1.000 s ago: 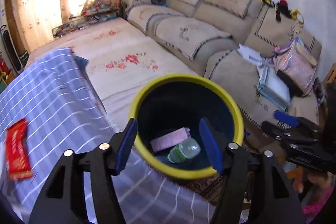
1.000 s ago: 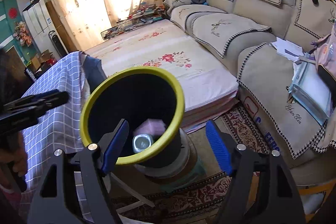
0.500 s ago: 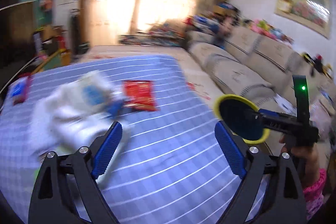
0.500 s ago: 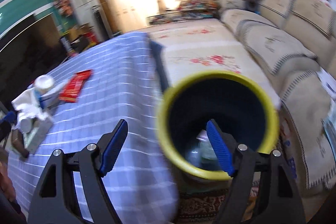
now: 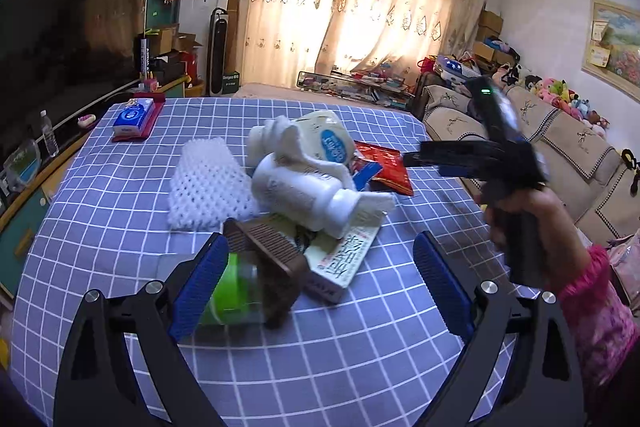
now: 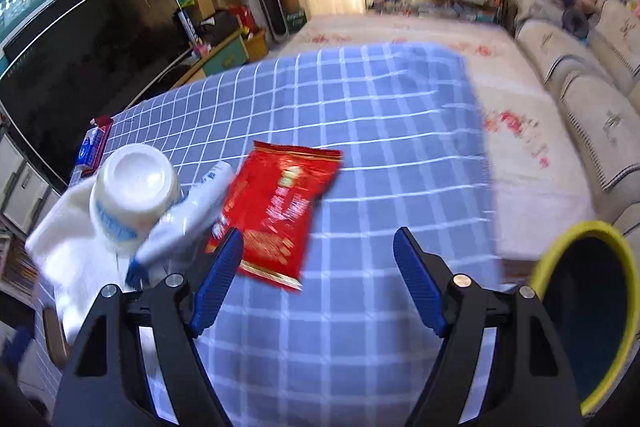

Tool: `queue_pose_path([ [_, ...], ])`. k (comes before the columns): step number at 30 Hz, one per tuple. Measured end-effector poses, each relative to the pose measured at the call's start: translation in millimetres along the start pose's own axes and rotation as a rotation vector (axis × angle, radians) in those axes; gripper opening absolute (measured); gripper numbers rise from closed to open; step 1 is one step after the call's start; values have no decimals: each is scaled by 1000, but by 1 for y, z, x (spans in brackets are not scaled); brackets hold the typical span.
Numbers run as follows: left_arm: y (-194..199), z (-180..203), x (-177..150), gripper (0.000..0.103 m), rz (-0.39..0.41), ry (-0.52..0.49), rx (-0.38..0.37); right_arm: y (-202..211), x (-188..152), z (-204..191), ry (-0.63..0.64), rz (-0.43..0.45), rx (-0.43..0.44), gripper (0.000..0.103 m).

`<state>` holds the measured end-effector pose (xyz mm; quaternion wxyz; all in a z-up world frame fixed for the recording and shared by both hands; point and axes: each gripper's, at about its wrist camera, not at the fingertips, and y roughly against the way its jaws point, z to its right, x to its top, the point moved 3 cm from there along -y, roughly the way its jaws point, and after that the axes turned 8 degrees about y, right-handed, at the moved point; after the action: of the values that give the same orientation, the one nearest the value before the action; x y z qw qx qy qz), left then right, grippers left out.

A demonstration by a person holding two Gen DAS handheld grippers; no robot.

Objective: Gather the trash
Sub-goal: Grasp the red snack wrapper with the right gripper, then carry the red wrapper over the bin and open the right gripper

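Note:
A heap of trash lies on the blue checked tablecloth [image 5: 360, 355]: a white bottle [image 5: 304, 193], a white jug with a blue label [image 5: 322, 139], a foam net [image 5: 206, 183], a red packet [image 5: 386, 167], a brown comb [image 5: 268, 255], a green-labelled bottle [image 5: 236, 291] and a printed box [image 5: 348, 259]. My left gripper [image 5: 320, 283] is open just short of the heap, its left finger beside the green bottle. My right gripper [image 6: 318, 267] hangs open over the cloth, nothing between its fingers, with the red packet [image 6: 280, 211] just ahead to its left. The yellow-rimmed bin [image 6: 538, 267] stands at the right.
A tissue pack [image 5: 134, 117] sits at the table's far left corner. A hand [image 5: 520, 211] holds the right gripper over the table's right edge. A sofa [image 5: 560, 139] runs along the right wall and a television [image 5: 60, 47] along the left.
Both grippers swung away from over the bin and now face the table. The left jaws spread wider on the way. The right view is blurred from the swing.

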<state>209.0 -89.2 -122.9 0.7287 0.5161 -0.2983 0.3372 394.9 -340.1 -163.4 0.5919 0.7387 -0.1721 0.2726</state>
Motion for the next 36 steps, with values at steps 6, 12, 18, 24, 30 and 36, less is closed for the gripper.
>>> queue_pose_path([
  [6,4,-18,1,93,22,3,28,-29,12,-5,-38,-48,-29,73],
  [12,0,-31,-2,93,8,34,21,-35,12,-18,15,-63,-66,44],
  [18,0,-31,-3,93,6,38,23,-24,8,-15,-32,-49,4,13],
  [24,3,-34,-2,93,17,33,36,12,-2,-8,-45,27,-1,10],
  [30,-1,-31,-3,94,7,30,38,58,-17,13,-87,114,-21,10],
  [36,-1,-23,-3,94,13,12,31,111,-58,69,-187,202,-174,12],
])
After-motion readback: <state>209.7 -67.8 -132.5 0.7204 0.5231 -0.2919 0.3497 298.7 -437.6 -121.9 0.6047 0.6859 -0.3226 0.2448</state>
